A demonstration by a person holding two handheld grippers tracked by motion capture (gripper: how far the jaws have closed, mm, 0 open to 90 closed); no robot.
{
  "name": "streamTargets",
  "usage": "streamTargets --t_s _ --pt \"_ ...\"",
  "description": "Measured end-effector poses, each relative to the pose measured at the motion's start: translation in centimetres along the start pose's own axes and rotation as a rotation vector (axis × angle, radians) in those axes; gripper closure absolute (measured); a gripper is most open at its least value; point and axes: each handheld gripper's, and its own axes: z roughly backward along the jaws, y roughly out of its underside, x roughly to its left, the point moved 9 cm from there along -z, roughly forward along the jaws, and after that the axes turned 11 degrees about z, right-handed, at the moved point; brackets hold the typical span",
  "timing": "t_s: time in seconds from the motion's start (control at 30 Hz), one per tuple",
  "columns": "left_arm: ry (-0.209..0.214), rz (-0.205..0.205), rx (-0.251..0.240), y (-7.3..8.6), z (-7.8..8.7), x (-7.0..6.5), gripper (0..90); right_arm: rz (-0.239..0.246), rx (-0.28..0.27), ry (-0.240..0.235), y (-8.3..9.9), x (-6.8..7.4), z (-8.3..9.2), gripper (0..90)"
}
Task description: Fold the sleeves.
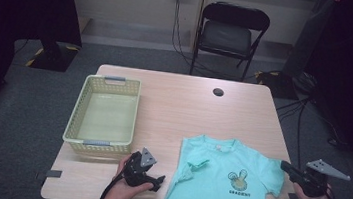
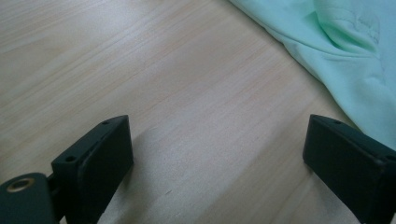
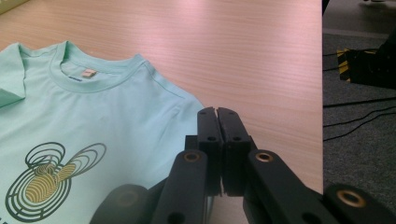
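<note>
A mint-green T-shirt with a round yellow and black print lies flat near the table's front edge, its left sleeve folded inward. Its collar and print show in the right gripper view, and its edge reaches into the left gripper view. My left gripper rests on the wood just left of the shirt, jaws wide open over bare table. My right gripper hovers over the shirt's right sleeve, its jaws shut together with nothing between them.
A pale yellow plastic basket stands empty at the table's left. A round cable hole sits near the far edge. Behind the table stands a black folding chair; cables trail over the floor at the right.
</note>
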Motion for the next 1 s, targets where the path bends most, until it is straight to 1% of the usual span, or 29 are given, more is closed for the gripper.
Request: streamTargets --t_s 0.13,0.2,0.3,0.43,0.57,0.8,0.87,1.0 --pt "-0.001 0.001 -0.002 0.0 0.0 0.0 7.9 0.017 0.003 -0.009 -0.1 0.6 -0.1 89.2" --pt "-0.001 0.001 -0.001 0.0 0.0 0.0 7.8 0.025 -0.004 -0.013 -0.3 0.9 -0.1 89.2" --pt "0.000 0.000 -0.001 0.0 0.0 0.0 7.8 0.020 -0.025 -0.029 -0.8 1.4 0.1 89.2" --pt "-0.001 0.000 -0.002 0.0 0.0 0.0 7.8 0.040 -0.030 -0.035 -1.3 2.0 0.0 89.2" --pt "-0.001 0.001 -0.002 0.0 0.0 0.0 7.8 0.046 -0.039 -0.046 -1.7 2.6 -0.1 89.2" --pt "-0.001 0.000 -0.001 0.0 0.0 0.0 7.8 0.064 -0.054 -0.074 -2.5 4.0 -0.4 89.1" --pt "-0.001 0.000 -0.001 0.0 0.0 0.0 7.8 0.060 -0.064 -0.093 -2.8 4.5 -0.4 89.2" --pt "-0.003 0.001 0.000 0.0 0.0 0.0 7.7 0.091 -0.063 -0.090 -3.3 5.1 -0.7 89.2"
